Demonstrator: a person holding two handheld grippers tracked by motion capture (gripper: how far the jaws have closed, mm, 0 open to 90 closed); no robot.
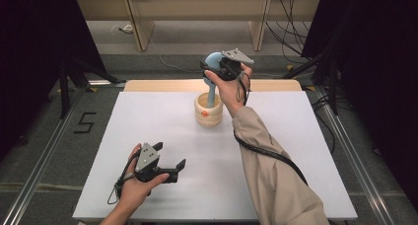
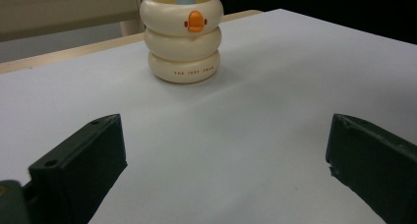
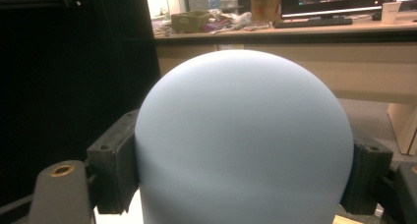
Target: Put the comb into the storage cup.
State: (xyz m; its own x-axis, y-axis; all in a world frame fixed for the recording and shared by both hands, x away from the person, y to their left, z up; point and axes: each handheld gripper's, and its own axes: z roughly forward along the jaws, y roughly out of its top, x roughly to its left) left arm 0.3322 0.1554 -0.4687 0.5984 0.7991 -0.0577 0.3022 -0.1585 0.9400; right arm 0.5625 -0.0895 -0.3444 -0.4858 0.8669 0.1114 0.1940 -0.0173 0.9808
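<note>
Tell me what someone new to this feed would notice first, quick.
The pale blue ladle, its round bowl clamped between the right gripper jaws above the far middle of the white table, handle reaching down into the cream ringed holder with an orange duck bill. Near the front left, the left gripper rests open and empty on the table.

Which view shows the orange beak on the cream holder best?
The left gripper view: the orange beak faces the camera on the top ring of the cream holder, sharp and unblocked. The high view shows it as a small orange spot on the holder's near side. The right gripper view looks at the blue ball instead.
</note>
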